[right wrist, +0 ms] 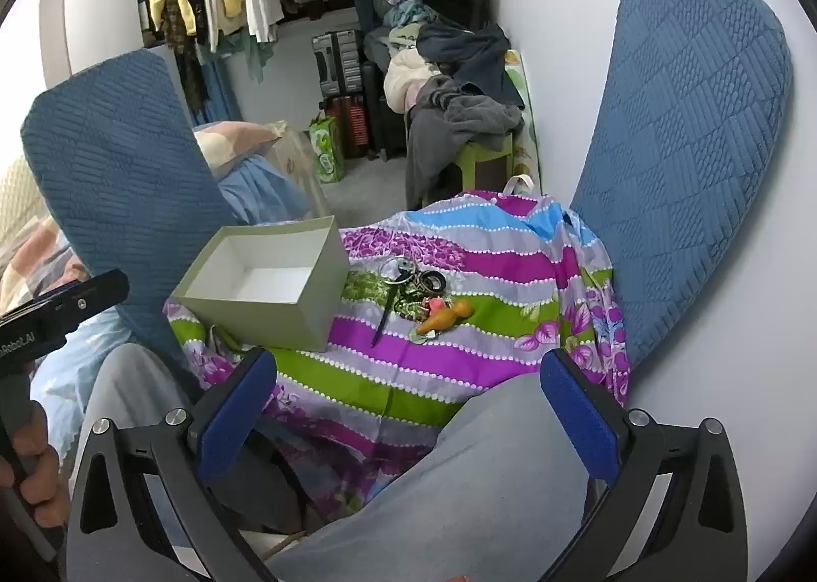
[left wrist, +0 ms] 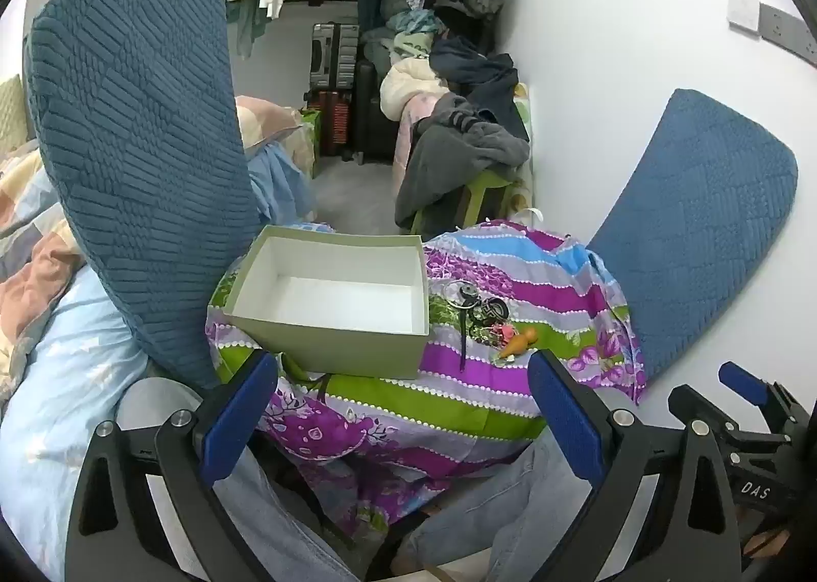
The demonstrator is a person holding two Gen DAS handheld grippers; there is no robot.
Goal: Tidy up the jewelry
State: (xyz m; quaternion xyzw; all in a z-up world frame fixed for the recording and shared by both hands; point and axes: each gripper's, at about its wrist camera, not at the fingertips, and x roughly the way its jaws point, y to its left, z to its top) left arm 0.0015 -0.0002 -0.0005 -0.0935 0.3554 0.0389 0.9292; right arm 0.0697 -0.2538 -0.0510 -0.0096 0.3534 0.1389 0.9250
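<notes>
An open grey-green box (left wrist: 327, 316) with a bare white inside sits on a striped purple, green and blue cloth (left wrist: 510, 378). To its right lies a small heap of jewelry (left wrist: 485, 316): dark rings, a metal hoop, a long dark pin and an orange carrot-shaped charm (left wrist: 521, 343). The same box (right wrist: 265, 286), jewelry heap (right wrist: 416, 291) and charm (right wrist: 444, 316) show in the right wrist view. My left gripper (left wrist: 403, 418) hangs open in front of the box, nothing between its fingers. My right gripper (right wrist: 408, 413) is open too, held above a person's knee.
Two blue quilted cushions (left wrist: 138, 163) (left wrist: 699, 235) flank the cloth. A person's legs in light trousers (right wrist: 459, 480) lie below both grippers. Beyond are a clothes-heaped stool (left wrist: 470, 148), suitcases (left wrist: 334, 87), hanging garments and a white wall (left wrist: 613, 71) on the right.
</notes>
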